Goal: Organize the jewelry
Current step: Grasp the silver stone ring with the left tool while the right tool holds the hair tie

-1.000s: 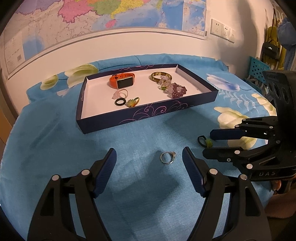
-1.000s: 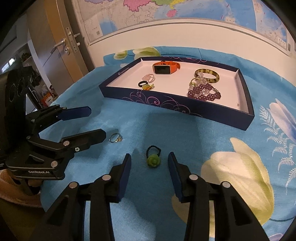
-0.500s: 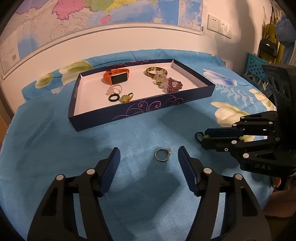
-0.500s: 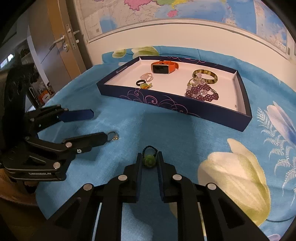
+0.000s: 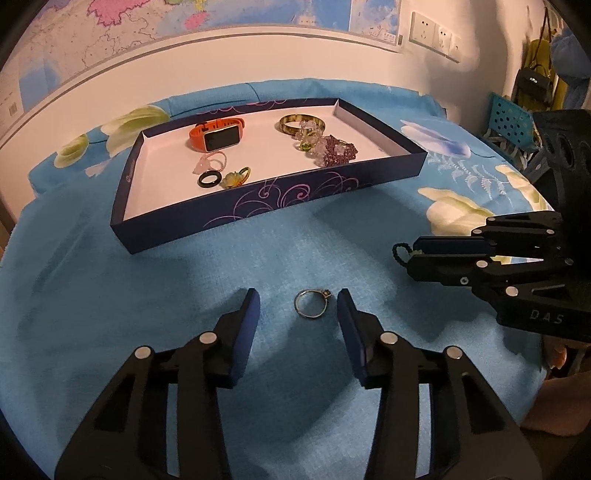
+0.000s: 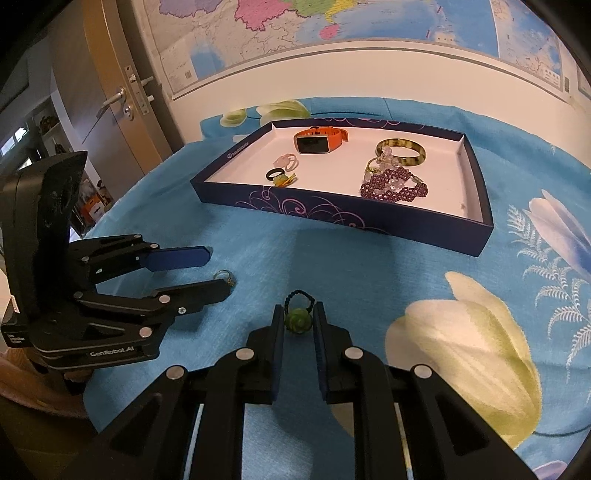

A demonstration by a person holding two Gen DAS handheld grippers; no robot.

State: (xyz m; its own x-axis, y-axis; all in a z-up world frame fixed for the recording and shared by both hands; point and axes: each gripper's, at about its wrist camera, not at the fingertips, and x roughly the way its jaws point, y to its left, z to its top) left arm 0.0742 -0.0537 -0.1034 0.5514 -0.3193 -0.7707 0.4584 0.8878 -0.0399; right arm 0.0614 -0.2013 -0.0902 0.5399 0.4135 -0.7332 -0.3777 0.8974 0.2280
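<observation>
Right wrist view shows the tray [image 6: 476,240] already holding most pieces (watch, bangle, beads). Right gripper [image 6: 298,320] seemingly pinches the green-bead ring [image 6: 297,322]; left gripper [image 5: 297,306] straddles, fingers apart, the silver ring [image 5: 312,303] on the near cloth.

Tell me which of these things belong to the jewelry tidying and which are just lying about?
Part of the job: silver ring, green flower ring, tray, left gripper, right gripper.

Just lying about: wall map, door, wall sockets.
</observation>
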